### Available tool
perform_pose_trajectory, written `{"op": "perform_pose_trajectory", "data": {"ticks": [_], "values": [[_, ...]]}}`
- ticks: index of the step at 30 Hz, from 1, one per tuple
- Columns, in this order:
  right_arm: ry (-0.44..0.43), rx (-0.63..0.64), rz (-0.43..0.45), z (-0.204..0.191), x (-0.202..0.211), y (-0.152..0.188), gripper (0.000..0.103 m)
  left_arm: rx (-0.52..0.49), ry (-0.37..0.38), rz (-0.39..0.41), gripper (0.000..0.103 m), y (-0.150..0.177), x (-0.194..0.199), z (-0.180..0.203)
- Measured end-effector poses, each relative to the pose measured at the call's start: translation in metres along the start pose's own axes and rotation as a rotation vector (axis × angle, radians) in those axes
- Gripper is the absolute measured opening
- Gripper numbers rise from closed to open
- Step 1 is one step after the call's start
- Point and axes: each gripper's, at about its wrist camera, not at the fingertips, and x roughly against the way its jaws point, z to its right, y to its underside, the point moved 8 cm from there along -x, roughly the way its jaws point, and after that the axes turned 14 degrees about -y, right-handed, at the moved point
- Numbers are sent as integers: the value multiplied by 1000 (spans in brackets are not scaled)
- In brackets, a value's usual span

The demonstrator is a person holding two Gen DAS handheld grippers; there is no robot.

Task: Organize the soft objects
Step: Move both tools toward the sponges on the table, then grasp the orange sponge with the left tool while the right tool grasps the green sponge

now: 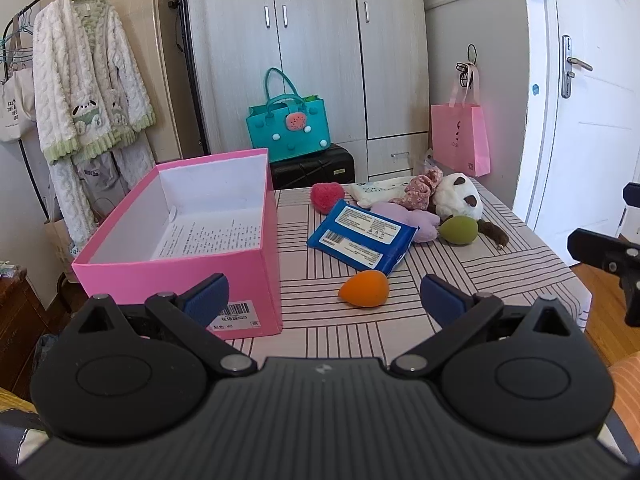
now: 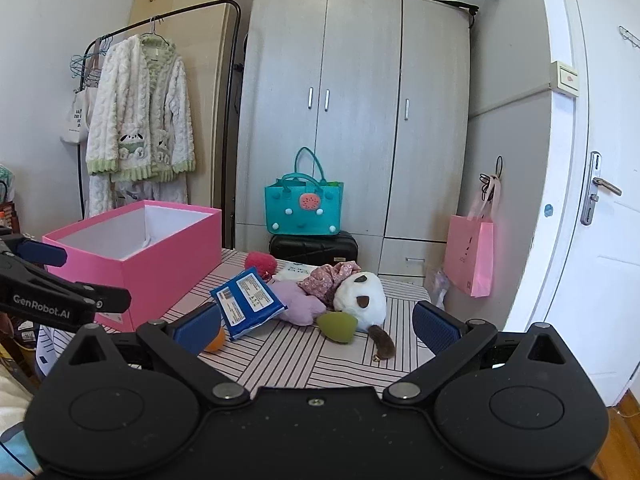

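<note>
- We hold the left gripper point(image 1: 324, 294) and right gripper point(image 2: 316, 324) spread and empty; nothing is packed yet.
- Next, we judge: pinch the orange egg-shaped sponge point(image 1: 364, 289) at frame centre and drop it into the pink cardboard box point(image 1: 256, 276) at left.

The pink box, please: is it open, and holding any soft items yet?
Open, no lid. The pink box shows only a printed paper sheet inside.

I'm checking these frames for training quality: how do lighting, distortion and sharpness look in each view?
Left wrist view: bright even daylight, soft shadows, sharp on the orange sponge and pink box; fisheye bends the door. Right wrist view: equally sharp, wardrobe bowed, dark vignette in the corners, and a pink cast on the wall around the pink bag.
</note>
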Motion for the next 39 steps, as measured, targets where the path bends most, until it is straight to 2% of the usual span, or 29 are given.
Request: {"op": "perform_pose_trajectory", "data": {"ticks": [6, 9, 13, 20, 22, 26, 29, 31, 33, 36, 39], "values": [[-13, -13, -20, 7, -4, 1, 103, 3, -9, -1, 103, -4, -2, -3], [-23, -13, -28, 14, -5, 0, 103, 4, 10, 1, 103, -8, -4, -2], [-91, -31, -25, 23, -6, -3, 103, -6, 46, -5, 103, -12, -7, 3], [-176, -49, 8, 38, -8, -13, 103, -45, 24, 8, 103, -20, -10, 8], [-198, -53, -12, 43, -16, -12, 103, -35, 30, 14, 103, -23, -12, 8], [-276, -128, -99, 58, -41, -2, 103, 59, 72, 113, 103, -36, -11, 7], [-272, -118, -125, 65, -55, 8, 103, 33, 75, 158, 103, -44, -13, 16], [-272, -148, -143, 74, -65, 13, 103, -2, 64, 148, 103, -44, -21, 26], [-279, -172, -159, 80, -78, 17, 103, -24, 77, 106, 103, -40, -33, 38], [-295, -150, -179, 84, -92, 24, 102, -39, 107, 51, 103, -31, -49, 55], [-313, -127, -184, 88, -108, 26, 102, -80, 100, 27, 103, -23, -63, 70]]}}
